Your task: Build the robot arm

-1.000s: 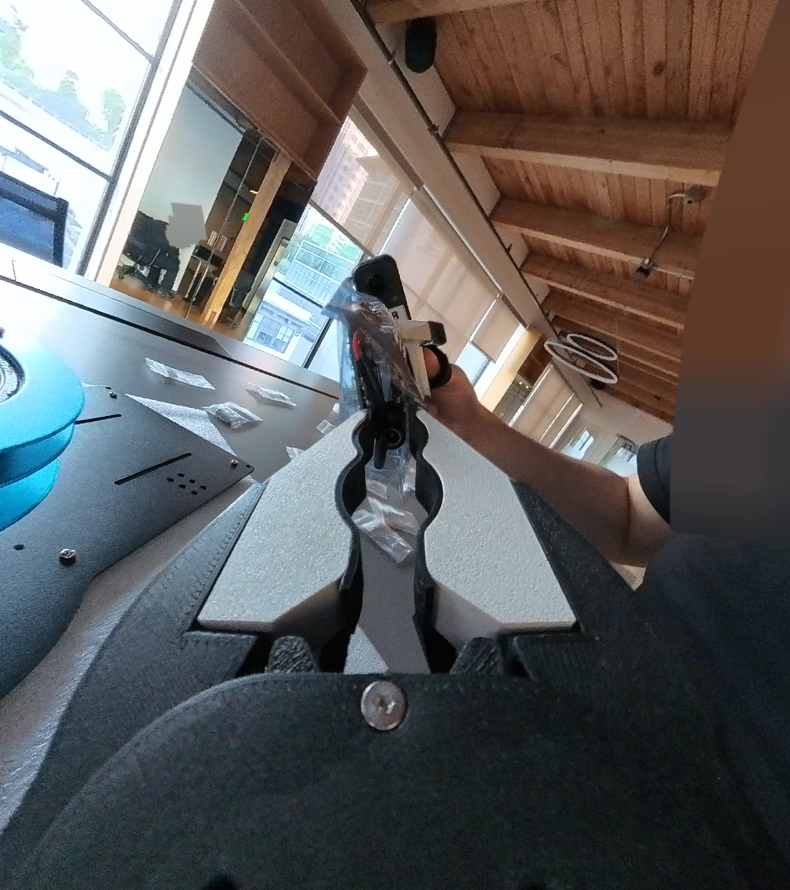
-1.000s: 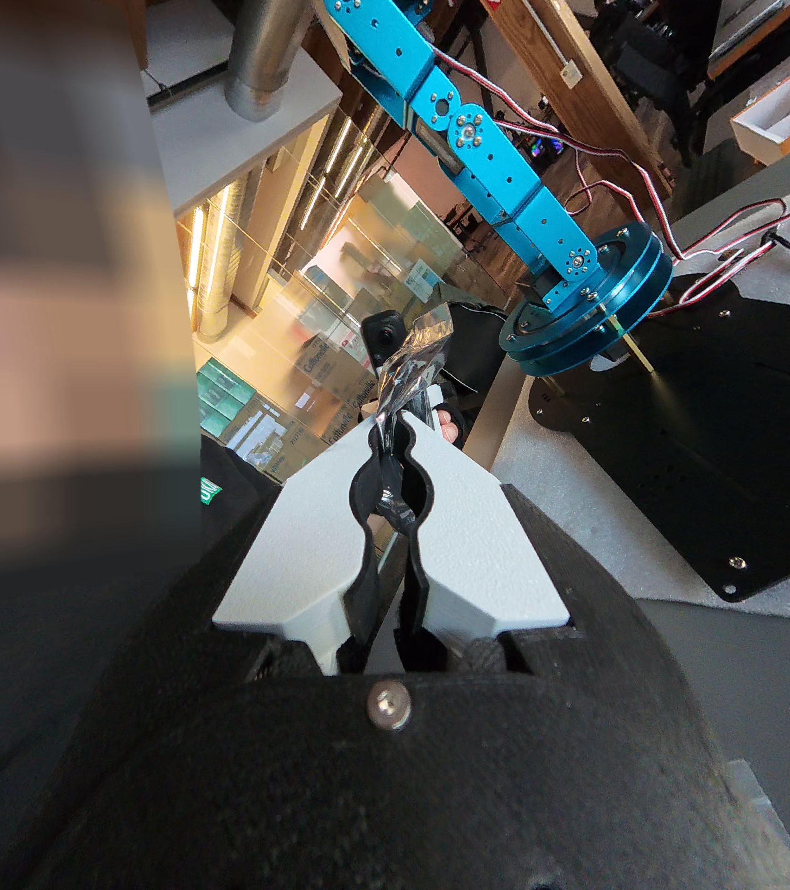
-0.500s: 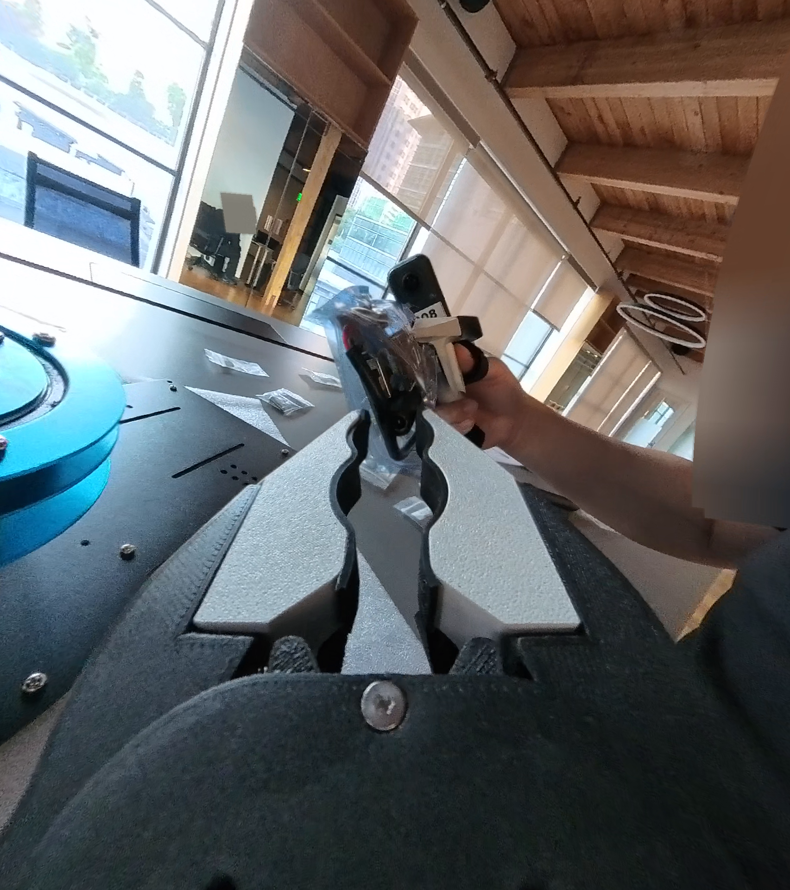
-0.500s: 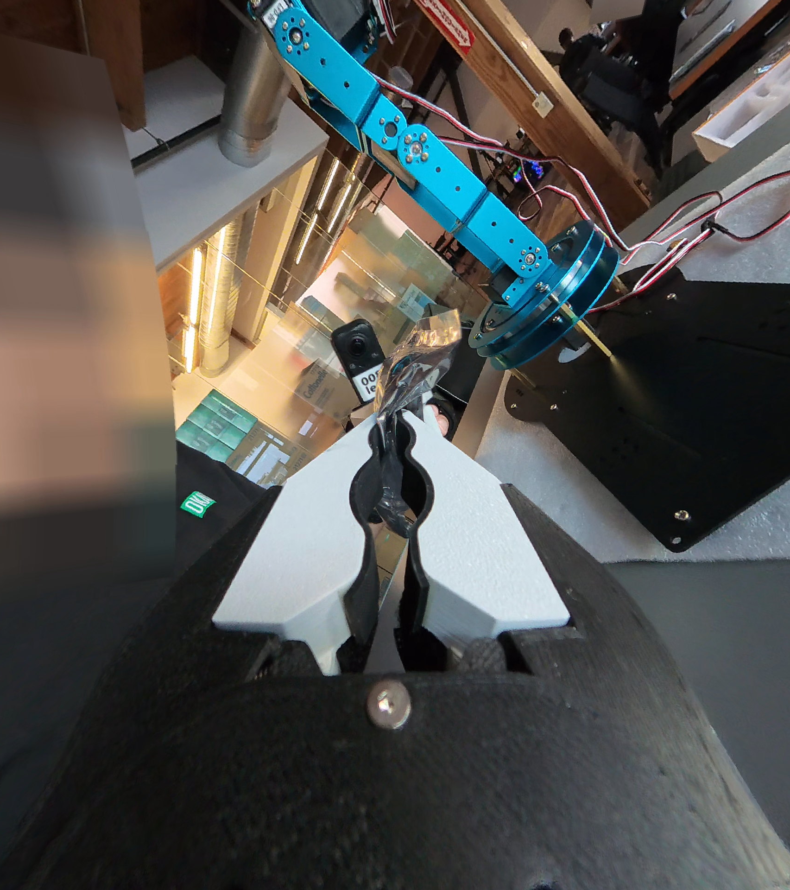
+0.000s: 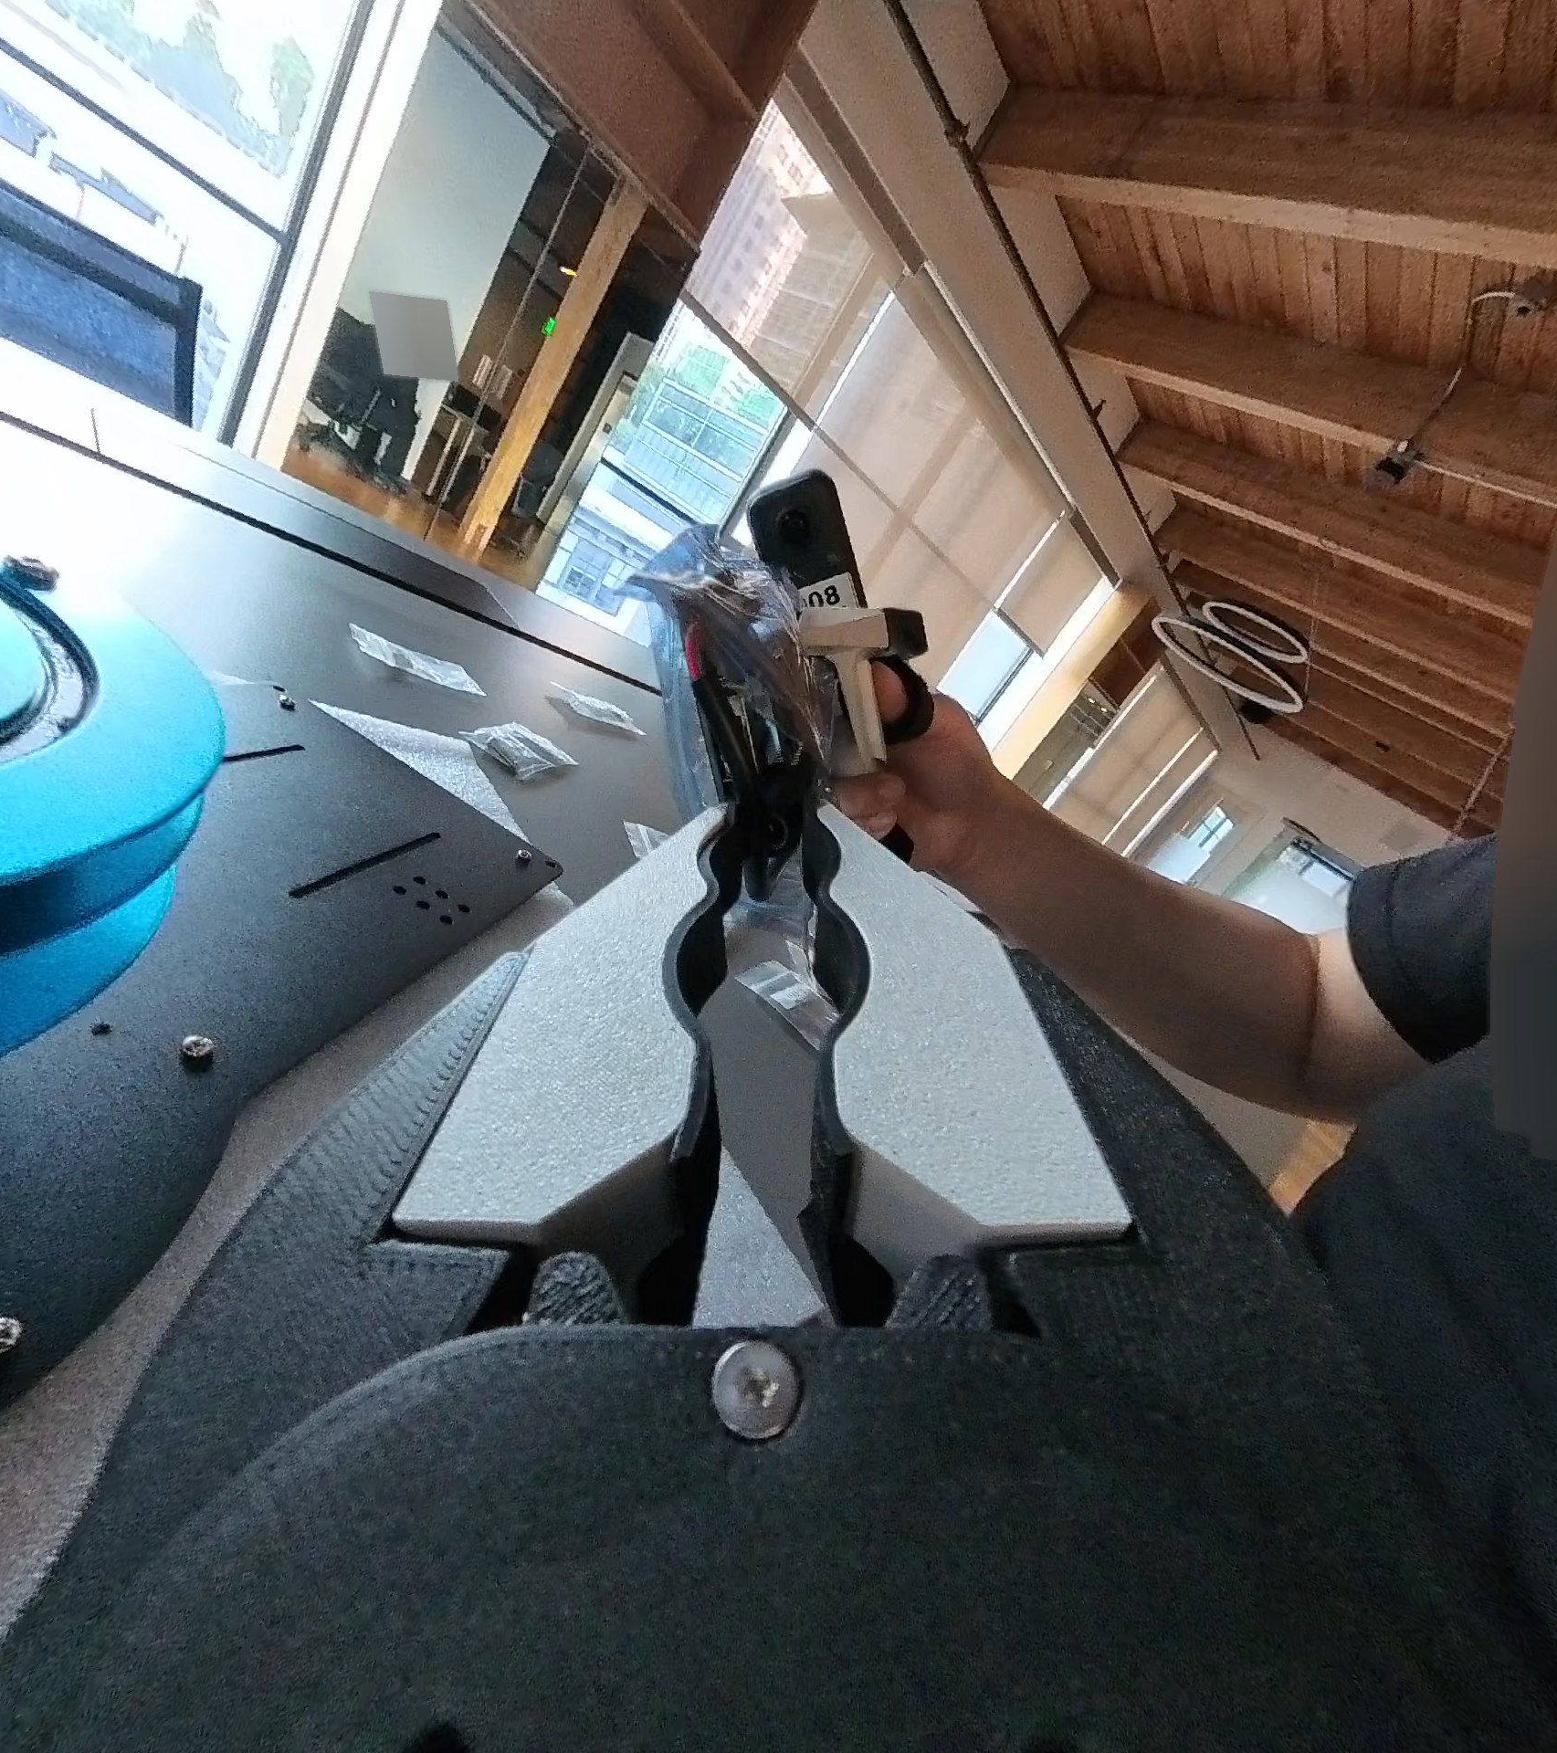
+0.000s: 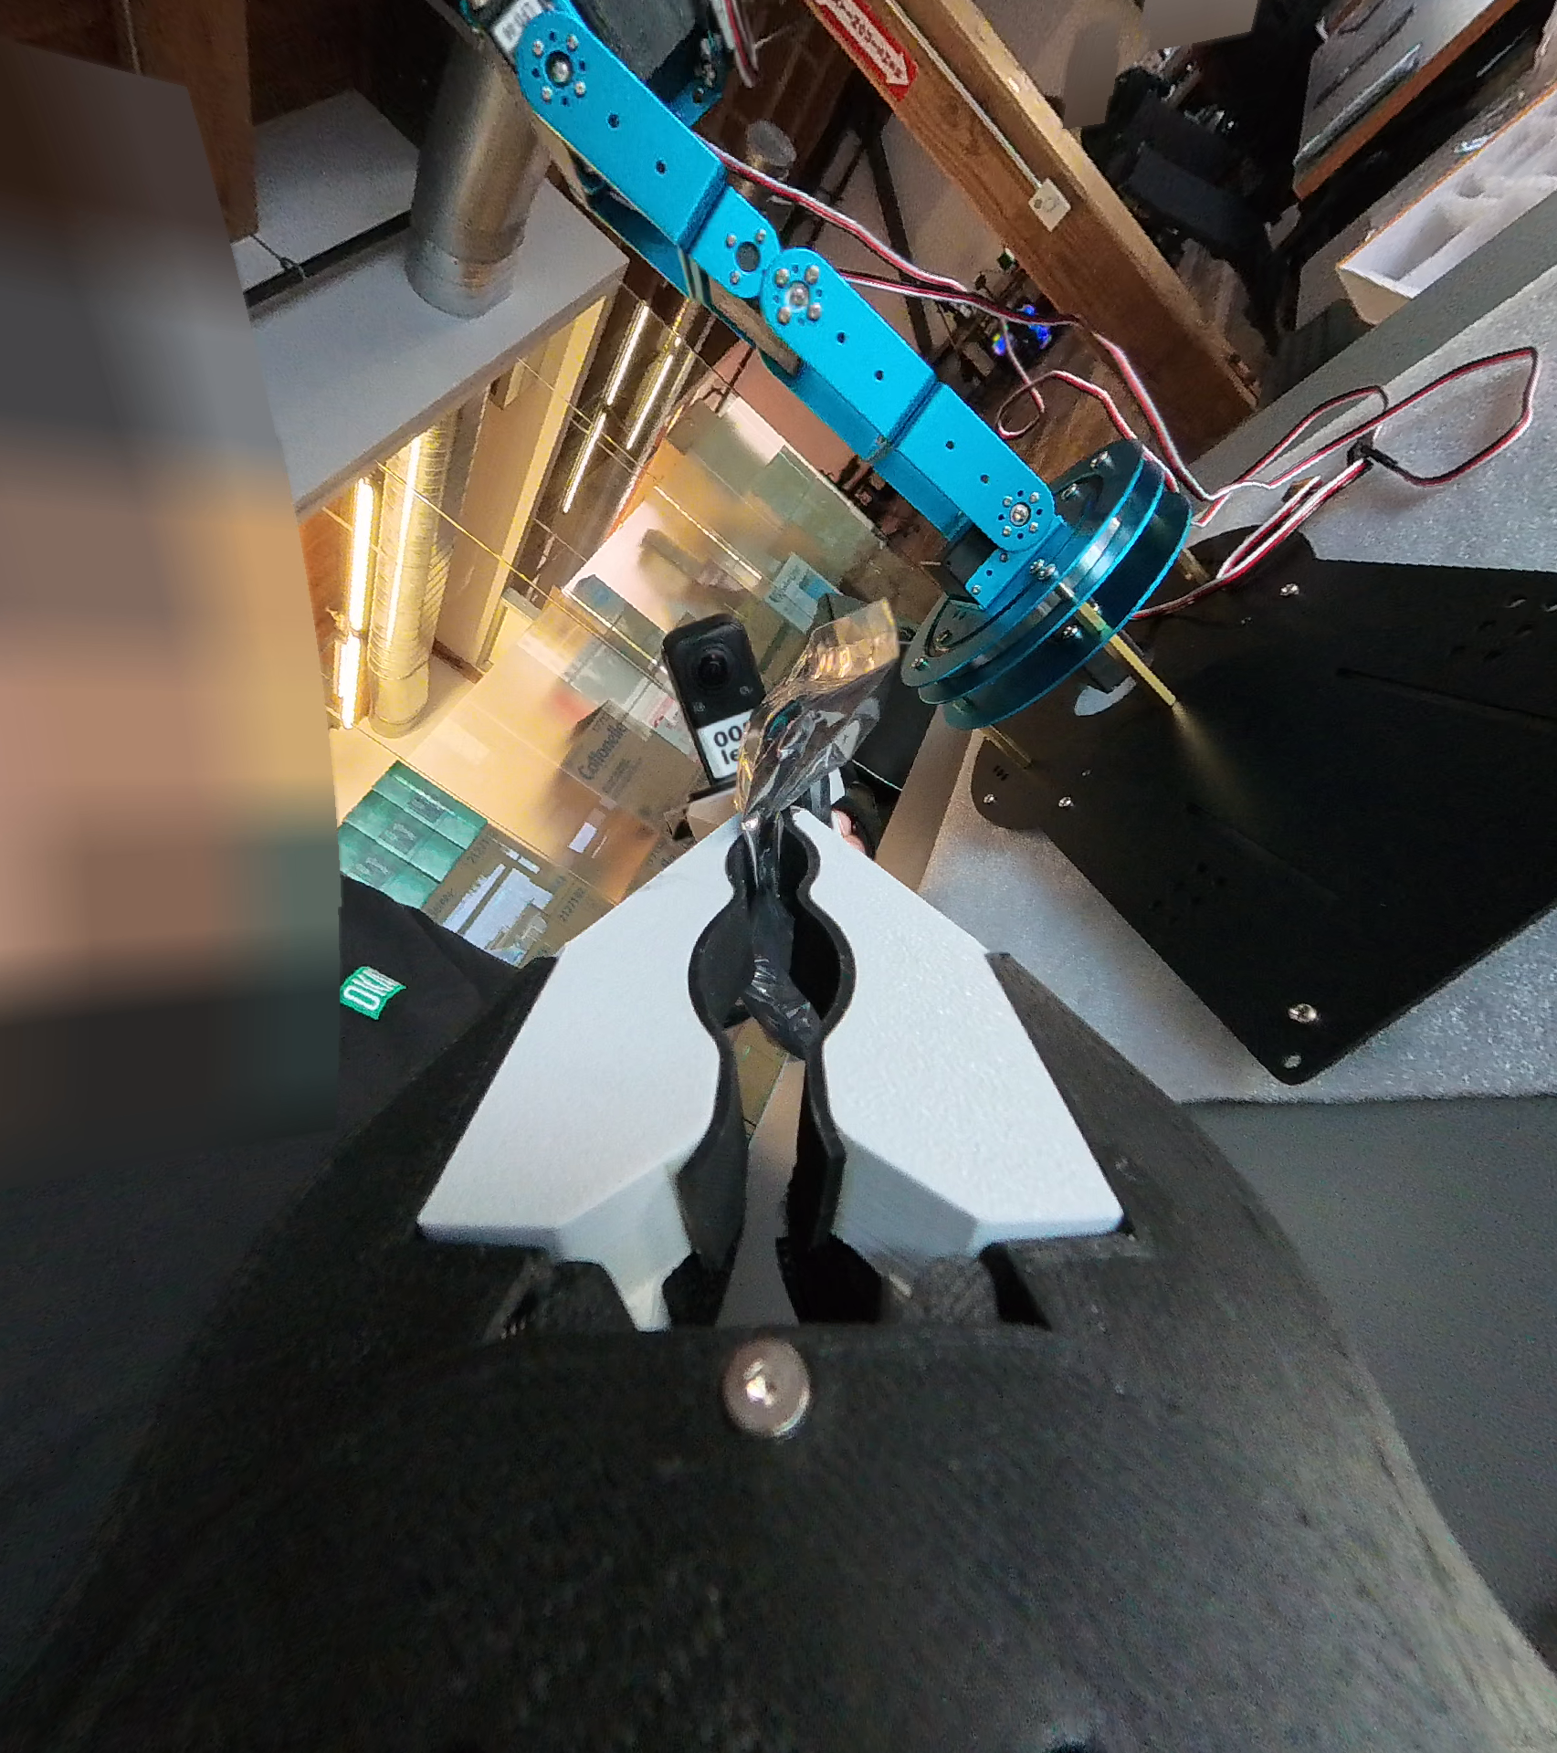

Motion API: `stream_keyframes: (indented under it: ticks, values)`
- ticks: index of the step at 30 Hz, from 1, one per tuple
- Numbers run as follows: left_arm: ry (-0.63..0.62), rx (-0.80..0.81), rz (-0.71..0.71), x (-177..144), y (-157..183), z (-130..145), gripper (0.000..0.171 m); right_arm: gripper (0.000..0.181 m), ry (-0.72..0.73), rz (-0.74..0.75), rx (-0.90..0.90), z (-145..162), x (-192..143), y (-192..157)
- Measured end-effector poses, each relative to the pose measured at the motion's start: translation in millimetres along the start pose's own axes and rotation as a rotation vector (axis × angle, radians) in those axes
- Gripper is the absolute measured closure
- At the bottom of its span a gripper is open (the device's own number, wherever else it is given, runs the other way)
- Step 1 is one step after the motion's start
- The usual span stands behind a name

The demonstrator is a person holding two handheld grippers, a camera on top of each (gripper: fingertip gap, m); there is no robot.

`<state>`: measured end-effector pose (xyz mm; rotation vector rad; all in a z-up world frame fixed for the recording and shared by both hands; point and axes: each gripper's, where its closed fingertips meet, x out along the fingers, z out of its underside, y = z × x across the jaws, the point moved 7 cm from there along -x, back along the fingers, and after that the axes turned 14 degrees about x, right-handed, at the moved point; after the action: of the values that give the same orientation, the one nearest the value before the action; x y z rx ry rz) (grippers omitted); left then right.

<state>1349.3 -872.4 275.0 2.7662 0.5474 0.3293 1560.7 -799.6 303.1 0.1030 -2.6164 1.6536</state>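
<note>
Since half a second ago my left gripper (image 5: 769, 821) has tilted a little, so the window wall sits higher and more of the wooden ceiling (image 5: 1325, 237) shows; the bag (image 5: 736, 683) stays between us, and my right view has swung so the blue arm (image 6: 812, 313) reaches further up the frame.

Left wrist view: my fingertips are closed on the lower end of the clear bag, which holds dark and red parts I cannot make out through the crinkled plastic. The right gripper (image 5: 826, 707) lies mostly behind the bag; only its camera, white handle and my hand (image 5: 921, 787) show, so its jaws are hidden here. A blue disc (image 5: 44, 759) is cut off at the left edge, standing on a black plate (image 5: 357, 816). Small packets (image 5: 518, 749) lie farther off on the dark table (image 5: 376, 588).

Right wrist view: my right gripper (image 6: 769, 835) is pinched shut on the bag's (image 6: 812, 721) other end, a twisted strip of plastic running down between the pads. The left gripper's camera (image 6: 717, 702) peeks out behind it; the rest is blocked. Red and white wires (image 6: 1372, 427) trail from the blue arm's base over grey foam sheet (image 6: 1467, 322). The room beyond is blurred glass and shelving.
</note>
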Motion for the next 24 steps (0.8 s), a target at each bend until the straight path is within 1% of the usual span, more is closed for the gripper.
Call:
stream_keyframes:
  ticks: [4, 8, 10, 14, 16, 19, 24]
  values:
    - [-0.004, -0.107, 0.009, -1.4, -7.8, 2.4, 0.161, 0.181, 0.004, 0.012, 0.011, -0.2, -3.8, 5.7]
    - [-0.05, -0.179, 0.001, -1.3, -9.7, 6.0, 0.162, 0.181, 0.003, 0.029, 0.048, 1.5, -6.8, 14.2]
    - [-0.072, -0.232, -0.02, -2.2, -10.9, 8.5, 0.162, 0.181, 0.008, 0.038, 0.11, 3.5, -8.7, 21.1]
    - [-0.075, -0.363, -0.061, -6.9, -10.7, 16.8, 0.162, 0.181, 0.053, 0.032, 0.328, 15.6, -9.3, 37.2]
    - [-0.092, -0.376, -0.077, -9.7, -9.7, 20.6, 0.162, 0.181, 0.074, 0.028, 0.392, 23.4, -9.8, 44.1]
    - [-0.11, -0.393, -0.09, -11.7, -7.8, 23.3, 0.162, 0.181, 0.095, 0.011, 0.436, 29.1, -10.6, 49.7]
    - [-0.113, -0.408, -0.086, -12.2, -6.7, 23.9, 0.162, 0.181, 0.092, -0.008, 0.42, 30.0, -10.7, 48.9]
